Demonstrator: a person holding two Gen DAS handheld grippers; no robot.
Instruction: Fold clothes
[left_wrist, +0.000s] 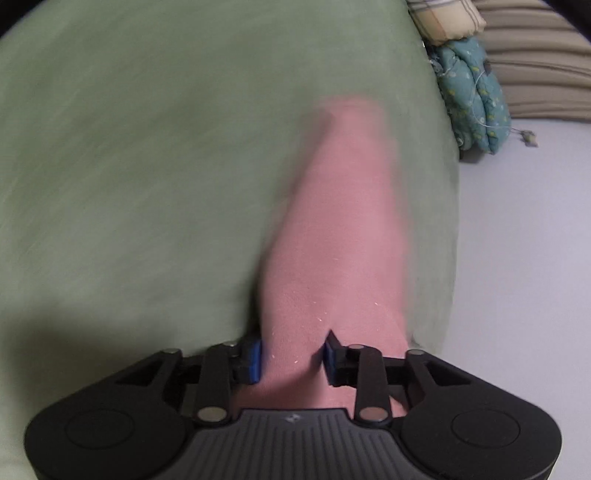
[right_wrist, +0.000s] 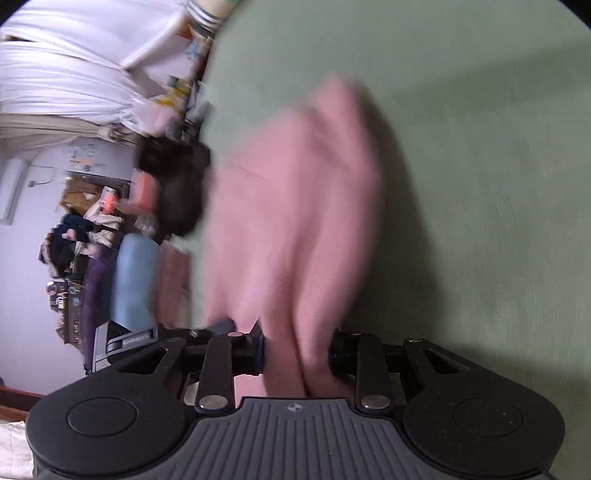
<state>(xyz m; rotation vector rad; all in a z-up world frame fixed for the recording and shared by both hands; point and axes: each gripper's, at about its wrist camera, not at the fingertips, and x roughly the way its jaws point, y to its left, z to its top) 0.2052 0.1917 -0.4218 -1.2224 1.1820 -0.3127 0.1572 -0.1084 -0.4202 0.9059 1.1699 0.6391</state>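
Note:
A pink garment (left_wrist: 343, 206) stretches away from me over the green bed sheet (left_wrist: 147, 147), blurred by motion. In the left wrist view my left gripper (left_wrist: 292, 356) has the pink cloth filling the gap between its blue pads (left_wrist: 255, 356), and the cloth creases at the right pad. In the right wrist view the same pink garment (right_wrist: 288, 206) hangs bunched in folds over the green sheet (right_wrist: 480, 147), with my right gripper (right_wrist: 295, 350) closed on its near end. A dark blurred shape (right_wrist: 173, 184) sits at the cloth's far left edge.
A teal quilted bundle (left_wrist: 472, 96), a checked pillow (left_wrist: 447, 18) and striped brown bedding (left_wrist: 539, 74) lie past the sheet's right edge. In the right wrist view white curtains (right_wrist: 66, 74), a blue roll (right_wrist: 135, 280) and room clutter (right_wrist: 85, 229) fill the left side.

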